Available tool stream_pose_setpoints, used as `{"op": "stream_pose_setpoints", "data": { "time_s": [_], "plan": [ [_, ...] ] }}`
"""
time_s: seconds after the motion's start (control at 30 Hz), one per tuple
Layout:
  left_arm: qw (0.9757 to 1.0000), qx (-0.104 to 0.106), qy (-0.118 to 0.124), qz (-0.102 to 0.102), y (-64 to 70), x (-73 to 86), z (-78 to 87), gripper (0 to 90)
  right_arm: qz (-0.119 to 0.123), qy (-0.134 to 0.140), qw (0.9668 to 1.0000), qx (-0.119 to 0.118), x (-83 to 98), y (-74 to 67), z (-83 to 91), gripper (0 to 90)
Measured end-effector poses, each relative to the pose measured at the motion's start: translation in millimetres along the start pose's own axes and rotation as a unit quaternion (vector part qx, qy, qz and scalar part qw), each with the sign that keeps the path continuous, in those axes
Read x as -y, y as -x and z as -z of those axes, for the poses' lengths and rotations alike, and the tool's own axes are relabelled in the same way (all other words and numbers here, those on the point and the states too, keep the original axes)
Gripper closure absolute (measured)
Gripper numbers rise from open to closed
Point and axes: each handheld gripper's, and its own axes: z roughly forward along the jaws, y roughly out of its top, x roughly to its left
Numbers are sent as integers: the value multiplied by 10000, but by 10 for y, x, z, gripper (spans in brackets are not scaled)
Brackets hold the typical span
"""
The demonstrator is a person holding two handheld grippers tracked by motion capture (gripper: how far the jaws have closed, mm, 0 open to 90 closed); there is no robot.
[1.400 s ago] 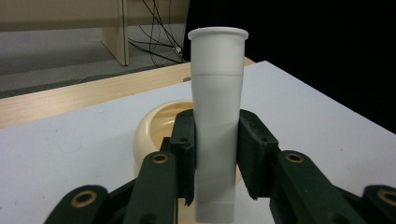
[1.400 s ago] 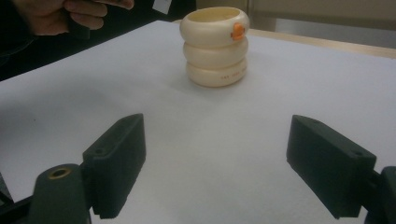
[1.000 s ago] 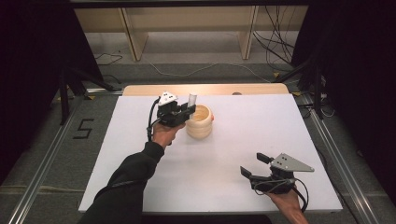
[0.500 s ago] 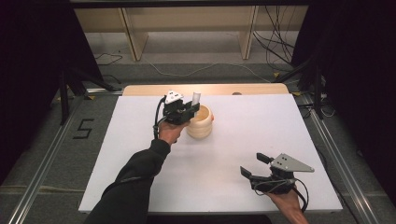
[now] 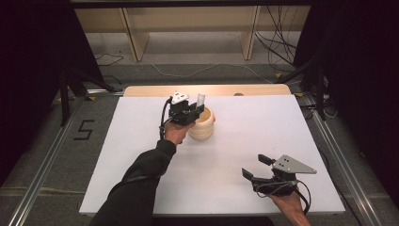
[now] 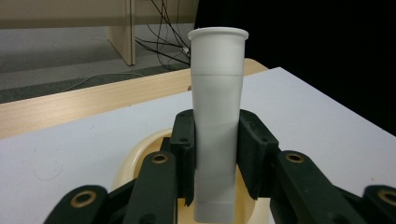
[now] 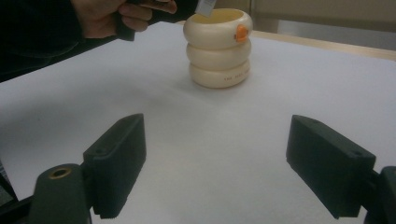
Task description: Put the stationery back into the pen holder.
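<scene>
Closest to me, my right gripper [image 5: 258, 167] hovers low over the near part of the white table [image 5: 263, 122], its two black jaws spread wide with nothing between them; their inner faces are flat, matte blocks. Beyond those jaws, well apart across bare tabletop, stands the cream holder [image 7: 218, 47], a smooth pot shaped like three stacked rings with a small orange mark near its rim. Farther off, my left gripper [image 6: 217, 154] is clamped on a white tube [image 6: 217, 116], holding it upright by its middle, the jaws pressing both sides. The tube is matte plastic, flared to a rolled lip at the top and flattened at the bottom end. That bottom end sits just below my jaws, directly above the holder's yellowish open mouth [image 6: 140, 154]; whether it has passed the rim I cannot tell. I judge the step in hand to be lowering the tube into the holder. The next move calls for a straight descent, keeping the tube clear of the rim, then easing the jaws apart.
</scene>
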Motion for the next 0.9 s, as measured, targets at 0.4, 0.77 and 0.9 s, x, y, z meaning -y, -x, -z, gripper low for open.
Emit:
{"op": "stream_pose_setpoints", "data": {
  "time_s": [0.4,0.77,0.9],
  "plan": [
    [9999,2,-105,12,7,33,-64,688,-4,-10,10000,-17,1,-2,-3,207],
    [9996,-85,-255,29,12,59,-105,688,-10,-15,10000,-25,2,-3,-4,209],
    [9995,-104,-294,4,7,65,-105,688,-12,-20,10000,-27,3,-2,-5,208]
  ]
}}
